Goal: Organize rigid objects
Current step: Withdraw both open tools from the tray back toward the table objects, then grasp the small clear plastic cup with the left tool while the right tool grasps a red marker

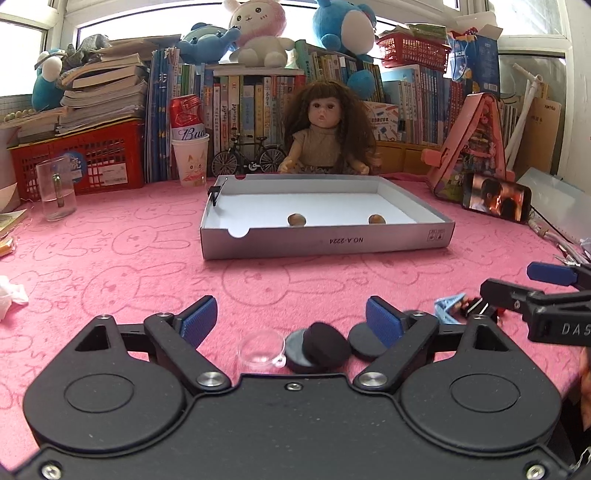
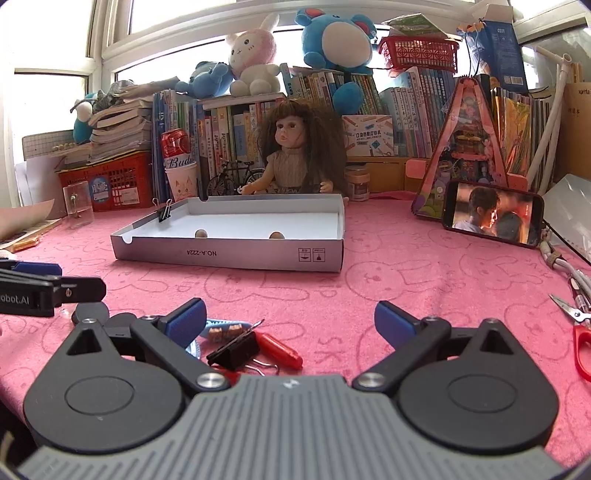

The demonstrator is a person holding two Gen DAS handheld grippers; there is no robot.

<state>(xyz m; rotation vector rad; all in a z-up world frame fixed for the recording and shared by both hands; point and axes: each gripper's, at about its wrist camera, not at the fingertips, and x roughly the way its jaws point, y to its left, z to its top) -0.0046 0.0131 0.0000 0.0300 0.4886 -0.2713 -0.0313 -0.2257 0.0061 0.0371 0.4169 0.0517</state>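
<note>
pink bunny-print tablecloth point(image 1: 147, 258) before crowded bookshelves point(image 1: 258, 103).

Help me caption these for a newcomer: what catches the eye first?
A long-haired doll sits upright mid-table behind a shallow grey box holding two small brown balls. Plush toys crowd the top of the bookshelf behind. Up close, both grippers stand open: the left gripper over black discs, the right gripper over a binder clip.

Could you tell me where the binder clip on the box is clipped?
In both views, the binder clip grips the box's left wall near its far corner.
</note>
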